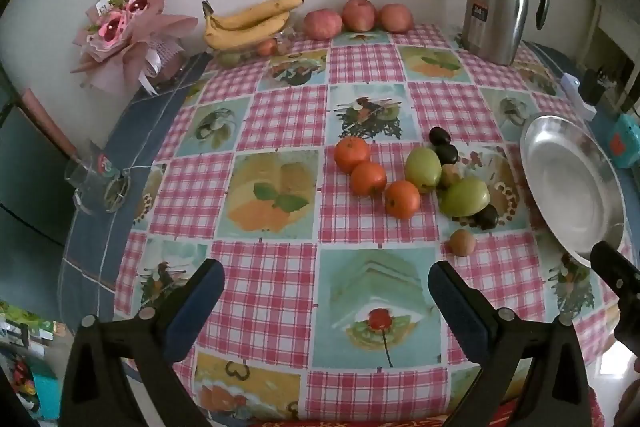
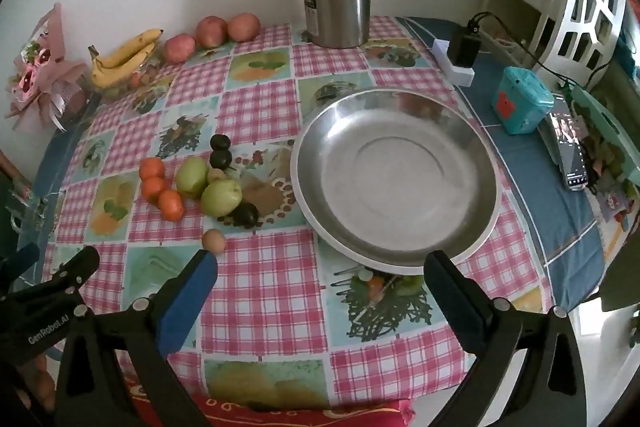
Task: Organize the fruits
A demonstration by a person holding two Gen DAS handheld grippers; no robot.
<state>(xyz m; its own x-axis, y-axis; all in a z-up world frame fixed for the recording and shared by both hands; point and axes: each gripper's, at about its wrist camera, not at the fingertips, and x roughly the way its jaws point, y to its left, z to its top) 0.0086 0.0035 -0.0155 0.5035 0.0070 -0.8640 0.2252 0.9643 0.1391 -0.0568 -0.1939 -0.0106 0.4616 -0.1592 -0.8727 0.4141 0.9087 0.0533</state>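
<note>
left gripper (image 1: pixel 324 291) gapes wide over bare cloth, holding nothing. just beyond lie three oranges (image 1: pixel 368 178), then green fruits (image 1: pixel 464 195) touching dark plums (image 1: pixel 445 147), a small brown fruit (image 1: pixel 462 242) nearer. round, light, likely slippery and bruisable: pinch across the middle. right of them, the steel dish (image 2: pixel 396 163); right gripper (image 2: pixel 320 277) also spread, unloaded.

Tablecloth (image 2: pixel 256 291): pink-and-white gingham squares alternating with pale teal fruit-print panels. Three oranges (image 1: pixel 368 178): bright orange. Two guavas (image 1: pixel 464 197): yellow-green. Plums (image 2: pixel 221 158): near-black. Bowl (image 2: pixel 396 175): silver steel. Bananas (image 1: pixel 248 23): yellow, brown-flecked. Apples (image 1: pixel 358 15): mottled red.
</note>
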